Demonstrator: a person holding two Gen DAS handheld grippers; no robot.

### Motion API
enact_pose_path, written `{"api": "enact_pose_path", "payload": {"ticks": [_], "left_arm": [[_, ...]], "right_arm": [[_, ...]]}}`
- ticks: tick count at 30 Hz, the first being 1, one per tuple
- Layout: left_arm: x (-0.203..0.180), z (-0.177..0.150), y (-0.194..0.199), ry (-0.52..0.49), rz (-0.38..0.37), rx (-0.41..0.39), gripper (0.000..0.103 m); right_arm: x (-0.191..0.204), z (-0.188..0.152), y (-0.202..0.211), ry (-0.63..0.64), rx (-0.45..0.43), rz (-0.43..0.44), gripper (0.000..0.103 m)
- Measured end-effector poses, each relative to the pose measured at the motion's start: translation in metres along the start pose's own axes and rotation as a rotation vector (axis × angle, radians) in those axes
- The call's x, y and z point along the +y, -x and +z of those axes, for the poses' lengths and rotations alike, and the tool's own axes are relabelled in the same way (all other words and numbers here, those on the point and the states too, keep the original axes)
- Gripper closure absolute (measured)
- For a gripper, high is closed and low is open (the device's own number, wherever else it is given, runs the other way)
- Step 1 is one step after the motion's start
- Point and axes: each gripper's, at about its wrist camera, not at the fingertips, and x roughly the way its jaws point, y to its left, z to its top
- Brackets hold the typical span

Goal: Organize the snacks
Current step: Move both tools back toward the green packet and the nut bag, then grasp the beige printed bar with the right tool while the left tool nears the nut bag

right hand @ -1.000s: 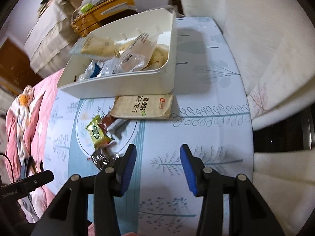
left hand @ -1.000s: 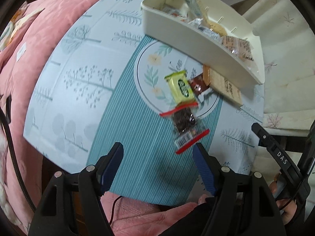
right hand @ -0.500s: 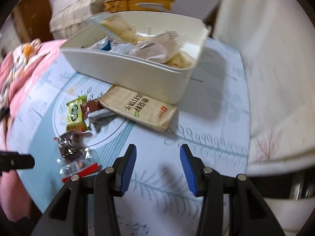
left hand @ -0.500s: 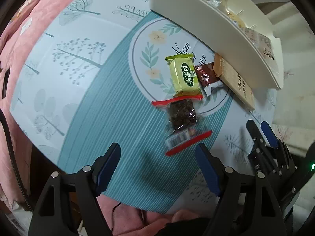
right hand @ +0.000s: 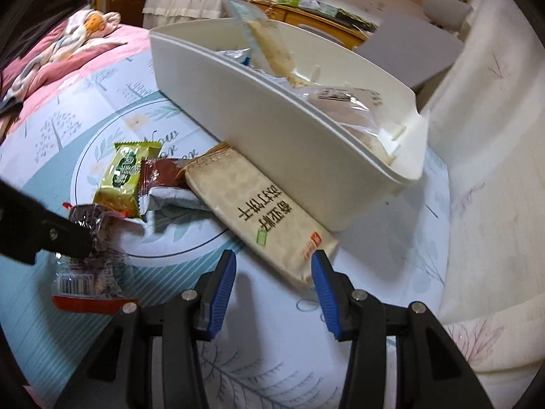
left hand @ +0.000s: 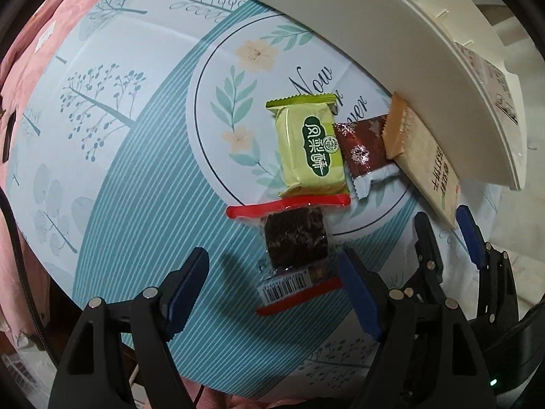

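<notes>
Loose snacks lie on the patterned tablecloth point(left hand: 136, 177) beside a white bin point(left hand: 391, 51) holding several packets. A clear packet with red ends and a dark cake point(left hand: 294, 238) lies between the fingers of my open left gripper point(left hand: 272, 266). Beyond it lie a green packet point(left hand: 308, 146), a maroon packet point(left hand: 361, 148) and a long beige cracker packet point(left hand: 422, 160) against the bin wall. My right gripper point(right hand: 272, 266) is open, with the near end of the beige packet point(right hand: 259, 211) just ahead of its fingertips. The right gripper also shows in the left wrist view point(left hand: 446, 228).
A pink blanket point(right hand: 64, 51) covers the left side. A cream sofa cushion point(right hand: 494, 170) borders the table on the right. Wooden furniture with clutter point(right hand: 306, 10) stands behind the bin point(right hand: 306, 136).
Both grippers have moved lower and closer to the snacks. The left now straddles the red-ended packet; the right has come up to the beige packet's near end.
</notes>
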Motion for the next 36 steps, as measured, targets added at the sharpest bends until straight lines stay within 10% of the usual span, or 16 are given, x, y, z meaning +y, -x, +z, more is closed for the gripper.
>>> {"api": "enact_pose_path", "payload": {"ticks": [36], "left_arm": [[-0.021,0.030,-0.042,0.109,-0.042,0.049,0.043]], "right_arm": [[0.017,0.008,0.003,0.055,-0.048,-0.140,0.071]]}}
